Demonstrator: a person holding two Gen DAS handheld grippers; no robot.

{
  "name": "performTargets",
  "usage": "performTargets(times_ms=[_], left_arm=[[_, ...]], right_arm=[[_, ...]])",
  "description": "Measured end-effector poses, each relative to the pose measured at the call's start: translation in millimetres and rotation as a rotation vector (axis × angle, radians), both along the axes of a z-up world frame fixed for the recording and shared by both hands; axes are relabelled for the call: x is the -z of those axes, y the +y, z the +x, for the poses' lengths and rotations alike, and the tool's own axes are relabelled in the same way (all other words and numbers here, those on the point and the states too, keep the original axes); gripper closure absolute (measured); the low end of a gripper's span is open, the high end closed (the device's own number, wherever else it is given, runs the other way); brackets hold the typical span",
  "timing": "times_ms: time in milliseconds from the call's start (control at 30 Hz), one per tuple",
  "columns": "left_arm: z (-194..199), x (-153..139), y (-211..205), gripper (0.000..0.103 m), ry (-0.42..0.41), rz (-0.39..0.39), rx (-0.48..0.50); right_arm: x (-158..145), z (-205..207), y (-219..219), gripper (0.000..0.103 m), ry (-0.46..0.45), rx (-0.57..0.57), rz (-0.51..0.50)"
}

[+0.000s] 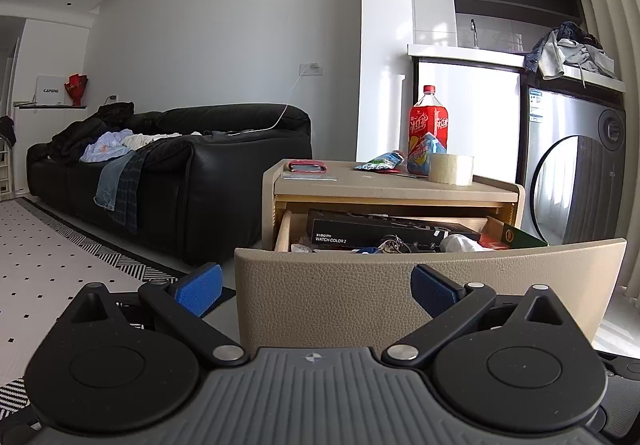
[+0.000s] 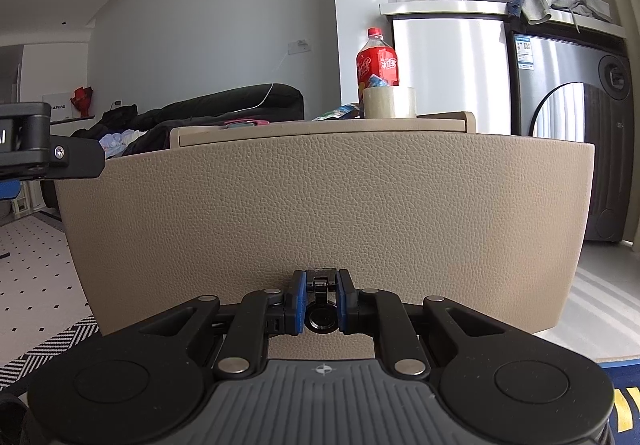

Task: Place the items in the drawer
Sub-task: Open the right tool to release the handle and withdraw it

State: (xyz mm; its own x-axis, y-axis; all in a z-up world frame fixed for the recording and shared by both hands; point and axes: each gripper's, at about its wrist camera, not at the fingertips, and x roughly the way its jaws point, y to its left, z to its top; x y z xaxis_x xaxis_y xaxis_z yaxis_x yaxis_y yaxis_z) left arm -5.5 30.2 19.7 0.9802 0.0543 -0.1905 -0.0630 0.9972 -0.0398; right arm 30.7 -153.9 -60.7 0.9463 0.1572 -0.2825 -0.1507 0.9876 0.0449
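The black sofa [image 1: 168,165] along the far wall and the washing machine [image 1: 576,181] at the right frame the scene; neither bears on the job. Between them stands the beige cabinet [image 1: 392,187], and its top serves as the surface where the loose things wait: a red drink bottle [image 1: 427,129], a roll of tape [image 1: 451,169], a crumpled snack packet [image 1: 382,161] and a small red case [image 1: 307,165].

Below that top the drawer [image 1: 400,237] is pulled well out, its leather-grained front [image 2: 320,221] filling the right wrist view. It stands open so that things can be dropped in from above. It is already crowded: a black watch box [image 1: 384,233], a bunch of keys [image 1: 394,245] and some white wrapping [image 1: 460,243] lie inside, with a green box at the right end.

The right tongs [image 2: 320,303] are closed tightly on the small black pull [image 2: 320,285] low on the drawer front, blue pads pressing each side of it. My guess is that this grip keeps the drawer from sliding while it is loaded.

The left tongs [image 1: 316,289] are spread wide and carry nothing, hanging just before the drawer front, below its top edge. Free and open, they look ready to reach for something on the surface; the tape roll, near the front edge, seems the easiest first pick, though that is only a judgement.
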Motion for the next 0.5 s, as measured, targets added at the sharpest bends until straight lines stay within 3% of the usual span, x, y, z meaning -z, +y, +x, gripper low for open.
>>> performTargets(times_ms=[267, 333, 500], left_arm=[[15.7, -10.9, -4.0, 0.000, -0.020, 0.016, 0.030], [19.7, -13.6, -5.0, 0.000, -0.026, 0.020, 0.037], [29.5, -20.4, -7.6, 0.000, -0.038, 0.031, 0.055]], right_arm=[[-1.7, 0.6, -0.2, 0.085, 0.012, -0.015, -0.021], [-4.0, -0.1, -2.8, 0.073, 0.003, -0.009, -0.017], [-8.7, -5.3, -7.1, 0.062, -0.035, 0.002, -0.041]])
